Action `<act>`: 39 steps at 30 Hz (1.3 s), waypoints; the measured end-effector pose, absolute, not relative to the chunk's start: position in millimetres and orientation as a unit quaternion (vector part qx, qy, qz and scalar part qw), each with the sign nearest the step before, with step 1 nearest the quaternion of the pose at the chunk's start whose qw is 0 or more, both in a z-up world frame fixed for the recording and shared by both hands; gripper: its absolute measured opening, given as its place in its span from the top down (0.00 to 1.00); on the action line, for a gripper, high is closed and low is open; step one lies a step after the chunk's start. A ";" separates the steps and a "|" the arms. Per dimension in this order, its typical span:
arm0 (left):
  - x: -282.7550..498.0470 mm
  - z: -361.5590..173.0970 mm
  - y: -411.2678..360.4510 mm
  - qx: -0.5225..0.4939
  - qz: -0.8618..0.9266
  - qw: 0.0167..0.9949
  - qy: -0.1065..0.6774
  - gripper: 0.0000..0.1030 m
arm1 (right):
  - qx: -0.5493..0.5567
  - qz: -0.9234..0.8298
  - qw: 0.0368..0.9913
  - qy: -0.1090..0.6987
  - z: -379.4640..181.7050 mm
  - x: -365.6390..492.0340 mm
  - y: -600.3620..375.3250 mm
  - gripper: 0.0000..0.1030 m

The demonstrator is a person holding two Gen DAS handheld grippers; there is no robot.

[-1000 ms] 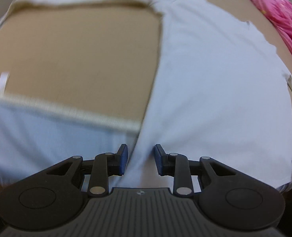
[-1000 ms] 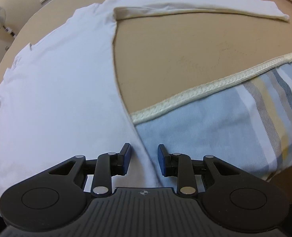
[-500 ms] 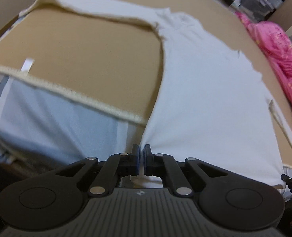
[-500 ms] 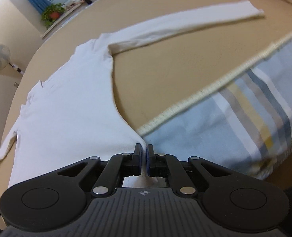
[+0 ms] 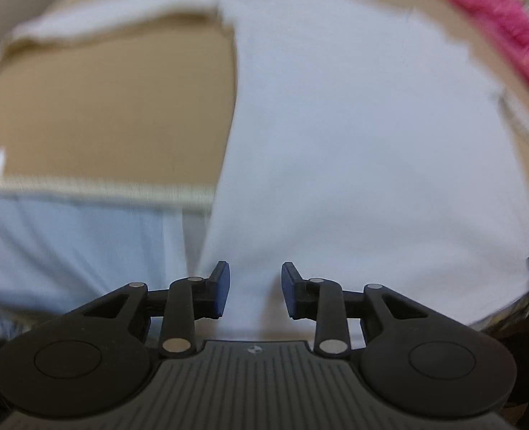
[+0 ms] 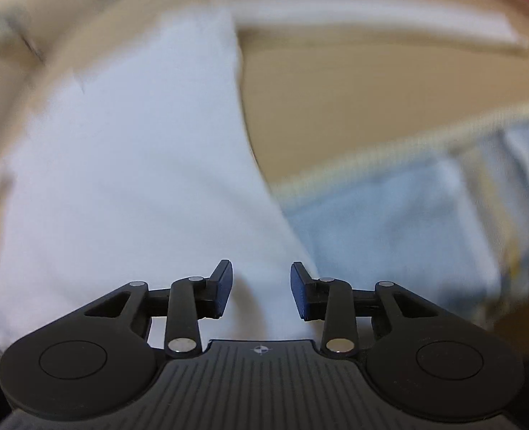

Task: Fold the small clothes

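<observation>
Hovering over the shirt [image 5: 354, 143] hem, left gripper [image 5: 255, 288] and right gripper [image 6: 261, 288] have just been opening and grip nothing; the loose hem risks bunching, skewing the fold.

Soft, even indoor light; both fisheye views are motion-blurred, with edges bowed and dark.

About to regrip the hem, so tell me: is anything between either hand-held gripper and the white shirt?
Nothing visible. The left hand-held gripper and right hand-held gripper have just opened, each with only the shirt hem between its pads. The sleeves lie spread out, clear of both.
</observation>
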State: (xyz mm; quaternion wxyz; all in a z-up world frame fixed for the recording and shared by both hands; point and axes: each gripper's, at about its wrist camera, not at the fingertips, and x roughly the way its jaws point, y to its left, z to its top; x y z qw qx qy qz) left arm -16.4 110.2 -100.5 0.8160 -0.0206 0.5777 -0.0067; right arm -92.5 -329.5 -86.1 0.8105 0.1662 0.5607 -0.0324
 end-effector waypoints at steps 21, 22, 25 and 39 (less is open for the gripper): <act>-9.3 -64.1 37.1 0.066 -0.010 0.900 0.432 0.28 | 0.147 -0.069 0.961 0.222 49.0 -82.7 -408.3 0.46; -7.4 -64.6 34.9 0.067 -0.011 0.900 0.431 0.27 | 0.136 -0.077 0.962 0.222 52.7 -76.8 -417.7 0.46; -4.0 -63.2 30.6 0.066 -0.008 0.905 0.420 0.27 | 0.148 -0.110 0.958 0.219 48.5 -66.7 -456.6 0.46; 51.3 2.7 -15.1 0.155 -0.117 0.943 0.270 0.22 | 0.429 -0.330 0.791 0.287 -68.5 -67.7 -609.3 0.50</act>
